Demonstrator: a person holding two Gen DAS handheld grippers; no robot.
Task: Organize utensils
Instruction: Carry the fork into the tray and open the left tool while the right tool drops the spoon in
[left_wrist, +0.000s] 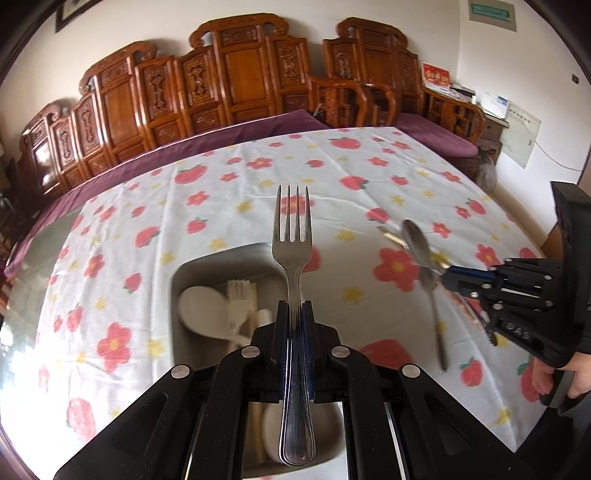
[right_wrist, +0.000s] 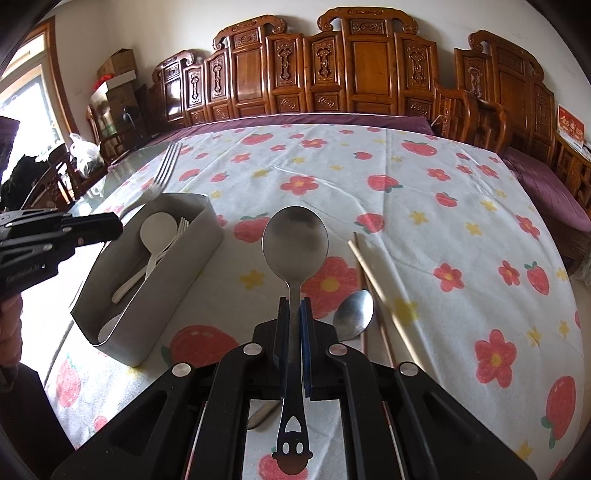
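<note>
My left gripper (left_wrist: 295, 314) is shut on a metal fork (left_wrist: 293, 236), held above the grey utensil box (left_wrist: 207, 266). The box holds a white plastic spoon (left_wrist: 203, 310) and white fork (left_wrist: 238, 302). My right gripper (right_wrist: 294, 310) is shut on a metal spoon (right_wrist: 294, 243), above the flowered tablecloth to the right of the box (right_wrist: 184, 258). In the left wrist view, the right gripper (left_wrist: 448, 275) and its spoon (left_wrist: 417, 243) show at the right. In the right wrist view, the left gripper (right_wrist: 114, 225) shows at the left, fork tines (right_wrist: 166, 170) beyond it.
A second metal spoon (right_wrist: 354, 314) and chopsticks (right_wrist: 376, 284) lie on the tablecloth (right_wrist: 424, 221) just right of my right gripper. Carved wooden chairs (right_wrist: 369, 62) line the table's far edge. Another utensil handle (right_wrist: 264, 415) lies under my right gripper.
</note>
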